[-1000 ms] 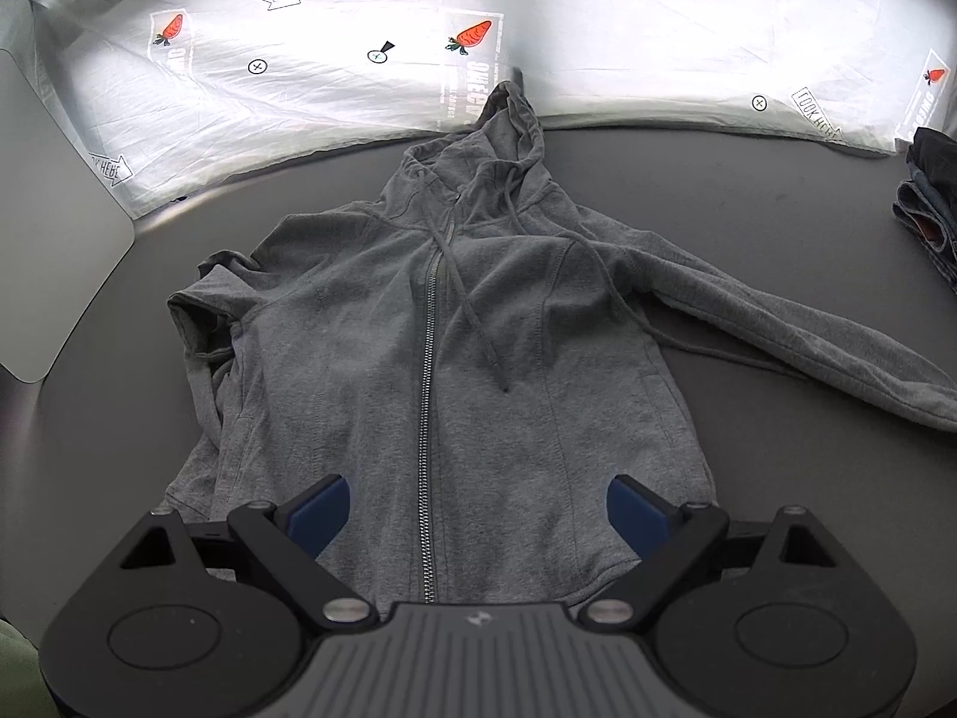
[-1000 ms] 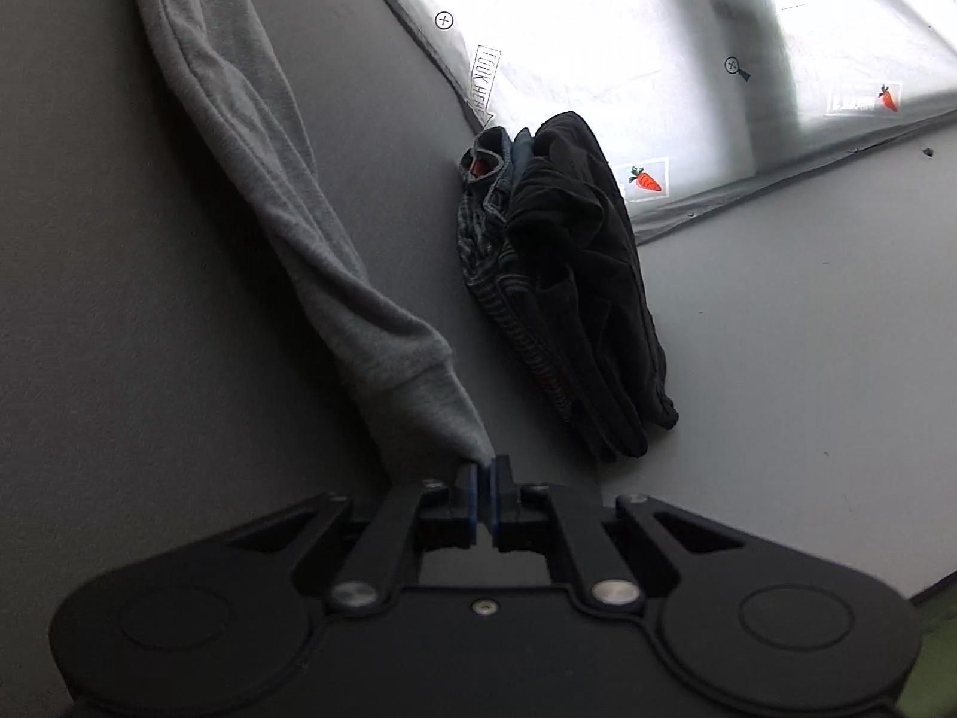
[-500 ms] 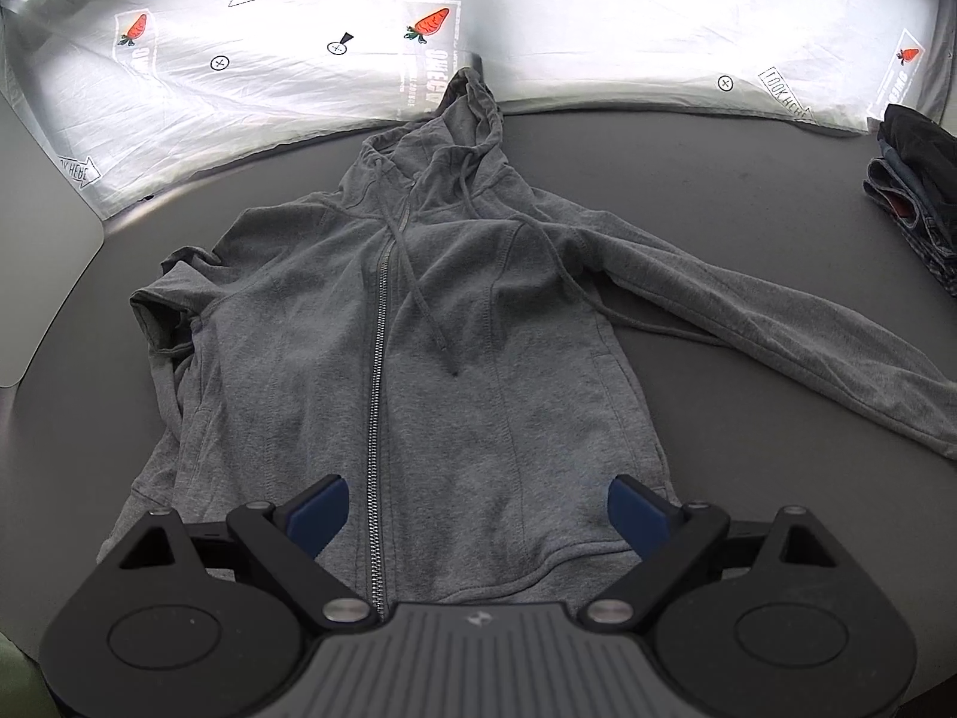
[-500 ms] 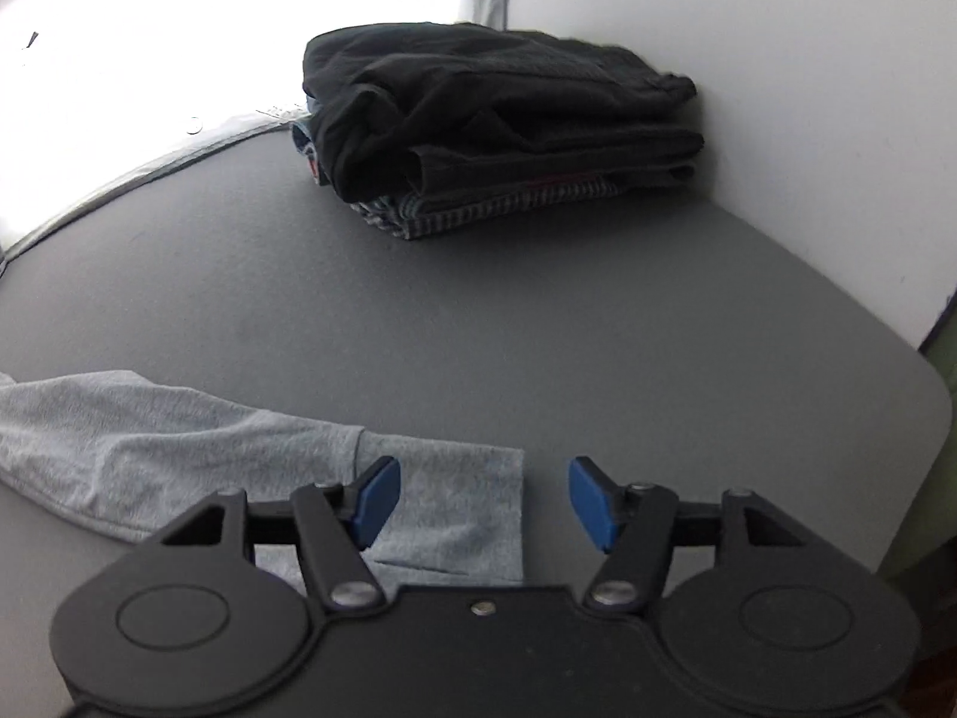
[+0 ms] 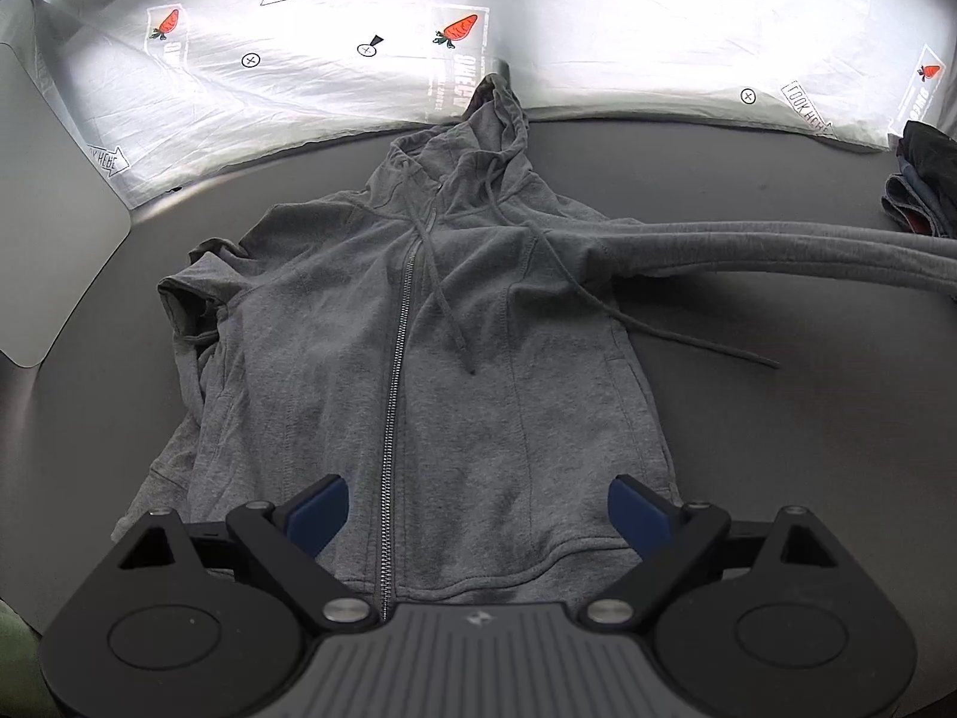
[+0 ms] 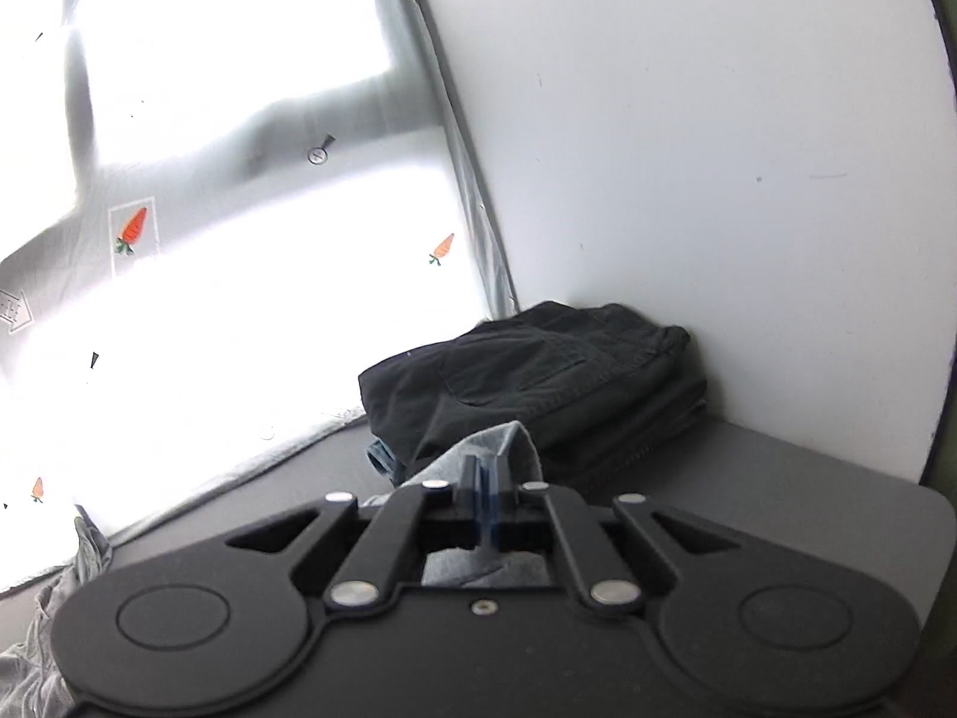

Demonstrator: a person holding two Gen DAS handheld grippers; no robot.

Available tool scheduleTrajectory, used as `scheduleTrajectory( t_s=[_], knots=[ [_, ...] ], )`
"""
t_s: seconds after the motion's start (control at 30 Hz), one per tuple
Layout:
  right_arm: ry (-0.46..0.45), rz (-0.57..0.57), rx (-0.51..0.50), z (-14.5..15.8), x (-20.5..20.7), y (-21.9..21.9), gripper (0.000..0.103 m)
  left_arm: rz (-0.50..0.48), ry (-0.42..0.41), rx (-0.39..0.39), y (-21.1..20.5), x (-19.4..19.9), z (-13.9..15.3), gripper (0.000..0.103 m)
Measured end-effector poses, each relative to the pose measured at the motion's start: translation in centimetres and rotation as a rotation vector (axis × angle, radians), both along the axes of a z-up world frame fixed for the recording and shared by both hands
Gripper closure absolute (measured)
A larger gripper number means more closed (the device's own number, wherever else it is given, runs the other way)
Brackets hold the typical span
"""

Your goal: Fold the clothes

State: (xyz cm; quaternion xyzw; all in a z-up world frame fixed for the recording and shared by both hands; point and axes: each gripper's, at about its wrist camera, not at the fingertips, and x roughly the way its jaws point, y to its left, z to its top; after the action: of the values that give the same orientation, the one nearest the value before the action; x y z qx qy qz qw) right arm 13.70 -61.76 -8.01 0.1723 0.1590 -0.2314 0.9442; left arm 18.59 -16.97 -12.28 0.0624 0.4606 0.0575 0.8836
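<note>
Left wrist view: the left gripper [image 5: 475,511] hangs with jaws wide apart, gripping nothing, above the hem of a grey zip hoodie [image 5: 418,347] spread face-up mid-desk [image 5: 807,419], hood towards the far edge; its sleeve [image 5: 777,248] stretches raised towards the right edge, and the backdrop sheet [image 5: 359,30] reads "LOOK HERE" beside carrot stickers. Right wrist view alone shows the right gripper [image 6: 483,502] clamped on the sleeve cuff [image 6: 508,449], before a stack of dark folded clothes [image 6: 538,383] in the desk's far right corner against a white wall [image 6: 718,179].
</note>
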Motion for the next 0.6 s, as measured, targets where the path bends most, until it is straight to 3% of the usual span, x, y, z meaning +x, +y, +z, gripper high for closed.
scheduleTrajectory(
  t_s=[0.07,0.13,0.23,0.3,0.33,0.37,0.4,0.53,0.6],
  knots=[
    [0.079,-0.017,-0.061,-1.4,0.4,0.6,0.101,0.001,0.004,-0.002,-0.1,0.0,0.0,0.009],
    [0.262,-0.044,-0.13,-5.7,1.8,0.7,0.1,0.003,0.008,-0.003,0.0,0.0,0.0,0.009],
    [0.561,-0.047,-0.126,-12.9,3.5,0.2,0.1,0.009,0.013,0.005,0.5,-0.1,0.1,0.009],
    [0.633,-0.06,-0.121,-14.5,3.2,0.0,0.096,0.013,0.016,0.01,0.8,-0.2,0.1,0.009],
    [0.65,-0.067,-0.118,-14.9,2.9,0.0,0.088,0.014,0.017,0.012,1.0,-0.2,0.2,0.009],
    [0.615,-0.075,-0.11,-14.2,2.5,0.2,0.064,0.016,0.019,0.015,1.2,-0.3,0.2,0.009],
    [0.58,-0.083,-0.102,-13.4,2.1,0.4,0.048,0.018,0.021,0.017,1.3,-0.3,0.2,0.009],
    [0.495,-0.012,-0.059,-11.8,2.2,2.1,0.042,0.025,0.027,0.027,2.0,-0.5,0.3,0.009],
    [0.465,0.064,-0.04,-11.5,2.7,3.8,0.025,0.029,0.03,0.032,2.4,-0.6,0.4,0.009]
  ],
)
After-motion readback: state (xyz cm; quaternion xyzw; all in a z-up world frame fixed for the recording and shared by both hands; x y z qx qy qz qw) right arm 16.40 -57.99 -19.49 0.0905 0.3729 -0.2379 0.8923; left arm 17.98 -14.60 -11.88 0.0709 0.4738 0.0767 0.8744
